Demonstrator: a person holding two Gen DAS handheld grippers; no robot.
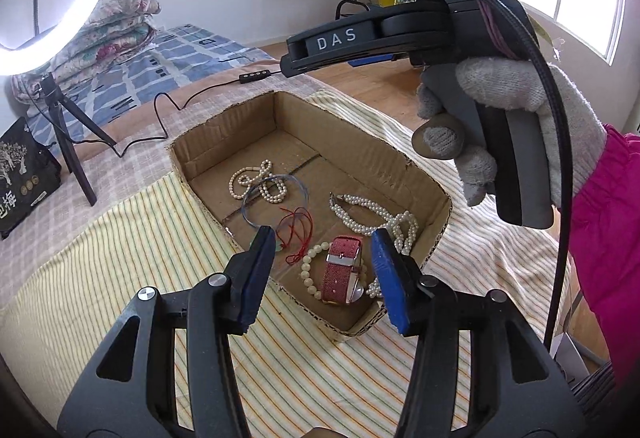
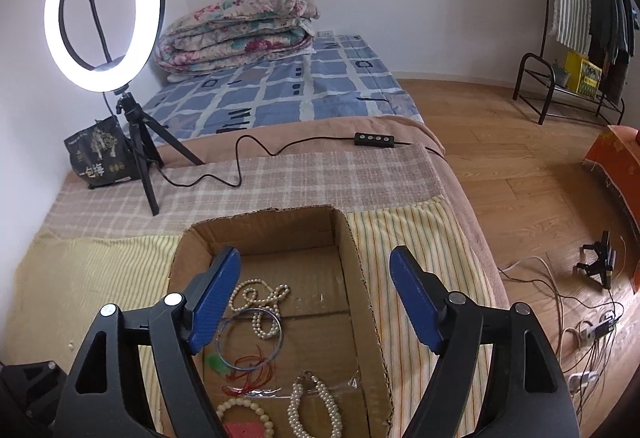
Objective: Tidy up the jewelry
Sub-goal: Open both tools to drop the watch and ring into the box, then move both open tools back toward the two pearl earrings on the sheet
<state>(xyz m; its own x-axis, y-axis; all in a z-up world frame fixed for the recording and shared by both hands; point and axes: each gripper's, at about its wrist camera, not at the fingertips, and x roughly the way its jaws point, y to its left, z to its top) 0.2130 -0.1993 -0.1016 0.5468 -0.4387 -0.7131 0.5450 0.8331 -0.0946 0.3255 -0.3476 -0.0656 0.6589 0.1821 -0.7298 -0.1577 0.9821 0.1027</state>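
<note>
An open cardboard box (image 1: 424, 178) lies on the striped cloth and holds the jewelry: a pearl necklace (image 1: 260, 182) at the far end, a thin blue bangle (image 1: 256, 198), a red cord with a green pendant (image 1: 298, 228), a double pearl strand (image 1: 376, 216), a cream bead bracelet (image 1: 310, 270) and a red-strap watch (image 1: 342, 270). My left gripper (image 1: 324, 242) is open and empty above the box's near end. My right gripper (image 2: 316, 270) is open and empty over the box (image 2: 360, 274); its body shows in the left wrist view (image 1: 400, 34), held by a gloved hand.
A lit ring light on a tripod (image 2: 104, 10) stands at the back left beside a black bag (image 2: 100, 154). Its cable and remote (image 2: 376, 139) cross the bed. A folded quilt (image 2: 236, 34) lies behind. The bed edge drops to wooden floor with cables (image 2: 580, 322) on the right.
</note>
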